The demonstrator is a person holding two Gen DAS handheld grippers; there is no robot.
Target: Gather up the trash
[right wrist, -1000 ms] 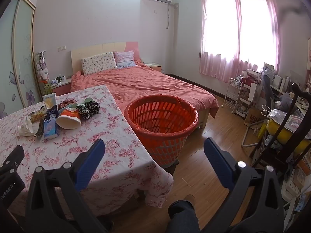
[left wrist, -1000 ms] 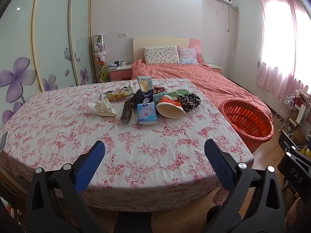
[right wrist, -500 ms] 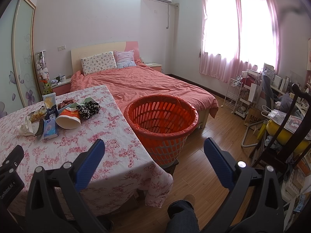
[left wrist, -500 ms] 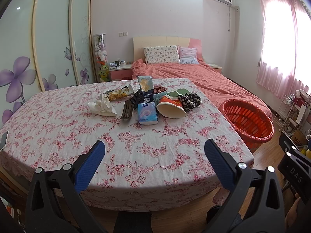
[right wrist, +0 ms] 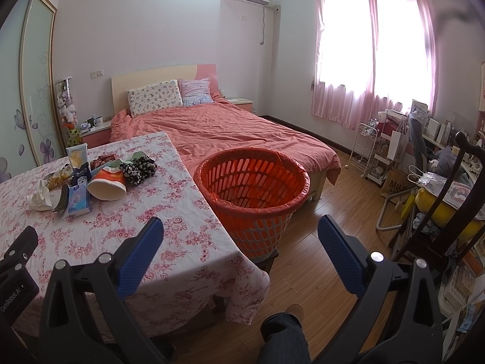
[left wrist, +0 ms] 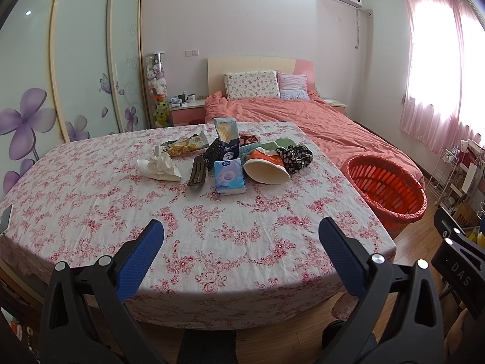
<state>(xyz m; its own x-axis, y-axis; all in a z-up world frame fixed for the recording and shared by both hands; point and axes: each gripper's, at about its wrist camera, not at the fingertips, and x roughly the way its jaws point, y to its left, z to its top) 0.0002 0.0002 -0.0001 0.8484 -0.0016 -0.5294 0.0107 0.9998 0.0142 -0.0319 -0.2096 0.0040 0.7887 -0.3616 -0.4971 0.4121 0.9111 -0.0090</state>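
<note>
So far nothing is collected. Left gripper has its jaws spread wide with nothing between them, over the near edge of the table. Right gripper is equally wide open and empty, pointing past the table's right corner toward the floor and the basket.

Trash sits in one cluster at the far middle of the table: crumpled tissue at the left, snack wrapper behind it, dark comb-like piece, tissue pack, standing snack bag, tipped paper bowl, and a dark floral cloth item at the right. All are well apart from both grippers.

The orange basket stands on the floor just beside the table's right edge, lined with a bag. As far as its interior shows, it looks empty.

Judgement: task at its start. Every item remains to be picked up and dropped in the basket; which cluster items count as trash I cannot tell.
</note>
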